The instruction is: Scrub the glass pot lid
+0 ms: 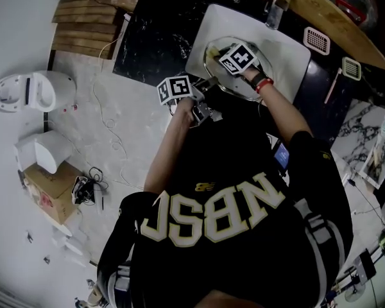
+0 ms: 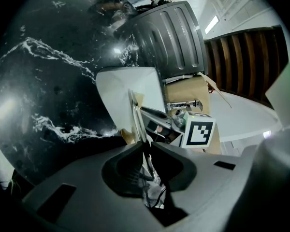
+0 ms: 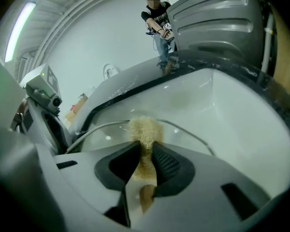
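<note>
Glass lid [image 2: 137,117] clamped edge-on in left hand-held gripper [image 2: 147,148], scrubber [image 3: 145,127] in right hand-held gripper [image 3: 146,148]

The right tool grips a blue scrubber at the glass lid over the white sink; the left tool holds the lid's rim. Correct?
Only the colour is wrong: the right gripper view shows a tan scrubber, not blue, in the right tool at the glass lid over the white sink; the left tool holds the rim.

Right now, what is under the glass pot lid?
Through the glass pot lid only the white sink shows. The tan scrub pad, held in the right gripper, covers a part of it.
</note>
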`<state>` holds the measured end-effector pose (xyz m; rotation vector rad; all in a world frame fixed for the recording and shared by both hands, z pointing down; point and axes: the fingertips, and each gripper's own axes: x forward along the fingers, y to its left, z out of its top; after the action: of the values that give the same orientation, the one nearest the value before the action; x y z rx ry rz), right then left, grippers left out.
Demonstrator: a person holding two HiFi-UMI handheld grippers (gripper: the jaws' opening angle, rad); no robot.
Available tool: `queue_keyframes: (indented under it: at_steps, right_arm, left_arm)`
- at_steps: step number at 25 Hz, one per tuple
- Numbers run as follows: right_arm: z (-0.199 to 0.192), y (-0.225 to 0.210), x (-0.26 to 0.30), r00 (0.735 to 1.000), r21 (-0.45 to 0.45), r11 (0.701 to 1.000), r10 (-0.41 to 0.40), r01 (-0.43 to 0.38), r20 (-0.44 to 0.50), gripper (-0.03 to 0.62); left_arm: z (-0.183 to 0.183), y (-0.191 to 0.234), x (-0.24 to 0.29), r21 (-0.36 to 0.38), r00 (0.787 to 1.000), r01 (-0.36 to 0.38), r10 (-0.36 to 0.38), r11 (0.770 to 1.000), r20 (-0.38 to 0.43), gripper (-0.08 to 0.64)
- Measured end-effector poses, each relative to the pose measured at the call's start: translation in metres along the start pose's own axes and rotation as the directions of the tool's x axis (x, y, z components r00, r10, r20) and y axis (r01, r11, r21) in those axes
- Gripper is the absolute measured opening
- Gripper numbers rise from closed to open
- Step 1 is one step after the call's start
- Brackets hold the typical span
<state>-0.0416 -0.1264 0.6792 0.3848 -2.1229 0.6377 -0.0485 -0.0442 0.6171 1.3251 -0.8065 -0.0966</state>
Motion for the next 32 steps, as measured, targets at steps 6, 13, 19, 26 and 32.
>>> queue_keyframes:
  at_steps: [6,13,19,26,32]
  right_arm:
    - [-0.001,-0.037,0.015,0.998,0.069,0.995,-0.068,0.068,0.010,0.089]
    - [-0.005,-0.064,0.021,0.995,0.066,0.992,-0.105,0.104,-0.001,0.089]
    - [-0.022,-0.090,0.020,0.983,0.078,0.980,-0.178,0.181,-0.040,0.089]
    - [-0.049,-0.124,0.015,0.973,0.143,0.963,-0.219,0.228,-0.074,0.089]
    - [-0.077,-0.138,0.002,0.962,0.133,0.960,-0.228,0.248,-0.150,0.089]
  left_arm:
    - [0.000,0.001,0.000,0.004,1.000,-0.005,0.005,1.000,0.007,0.064]
    - [0.001,0.000,0.000,0.003,1.000,-0.006,0.006,1.000,0.018,0.064]
    - [0.001,0.000,-0.001,0.005,1.000,-0.006,0.006,1.000,0.023,0.064]
    - [0.001,0.000,0.000,0.002,1.000,-0.004,0.004,1.000,0.029,0.064]
    - [0.002,0.000,0.000,0.000,0.999,-0.006,0.006,1.000,0.032,0.064]
